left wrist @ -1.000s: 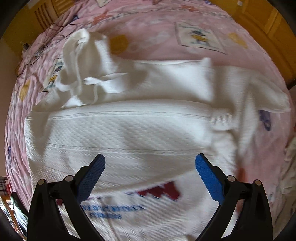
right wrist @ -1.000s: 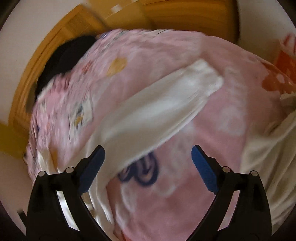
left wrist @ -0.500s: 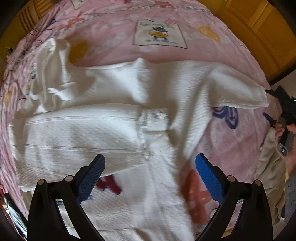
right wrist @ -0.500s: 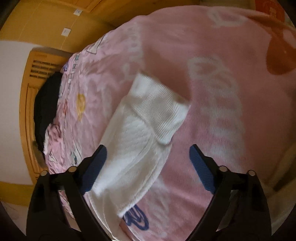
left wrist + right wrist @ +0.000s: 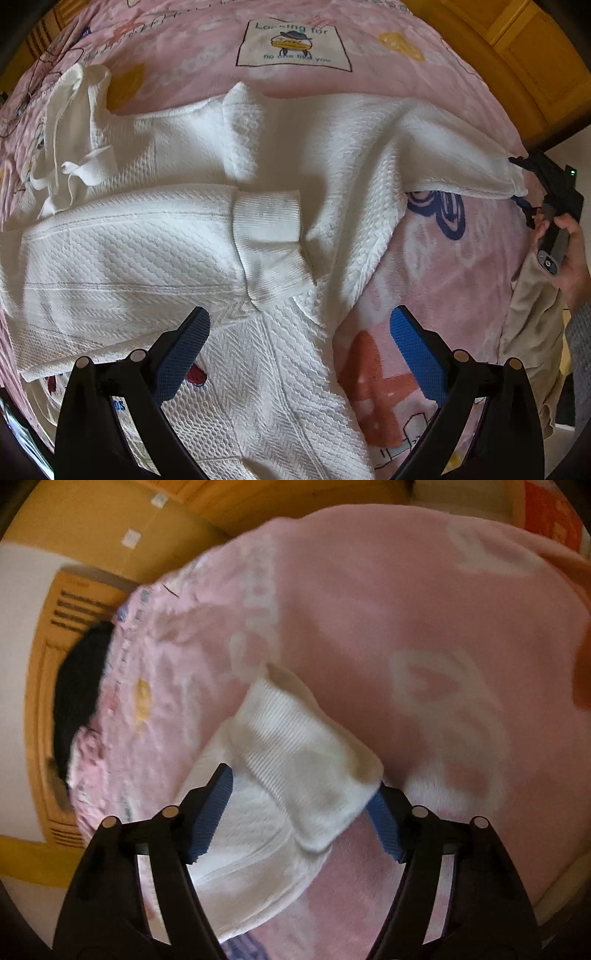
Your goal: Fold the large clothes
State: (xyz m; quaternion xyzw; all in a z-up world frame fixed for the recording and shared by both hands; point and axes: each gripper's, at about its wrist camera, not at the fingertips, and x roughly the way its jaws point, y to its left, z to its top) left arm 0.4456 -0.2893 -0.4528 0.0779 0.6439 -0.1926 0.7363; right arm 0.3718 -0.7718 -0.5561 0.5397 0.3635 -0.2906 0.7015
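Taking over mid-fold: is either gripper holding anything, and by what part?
Left gripper holds nothing. Right gripper straddles the sweater's ribbed sleeve cuff, jaws open, not clamped.

At the upper middle of the left wrist view, a white square patch (image 5: 293,46) on the pink bedspread (image 5: 436,258) reads "Looking for" above a cartoon figure; the line beneath is too unclear to read with certainty.

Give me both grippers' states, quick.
Left gripper: open, holding nothing, above the white hoodie.
Right gripper: open, straddling the sleeve cuff, not clamped.
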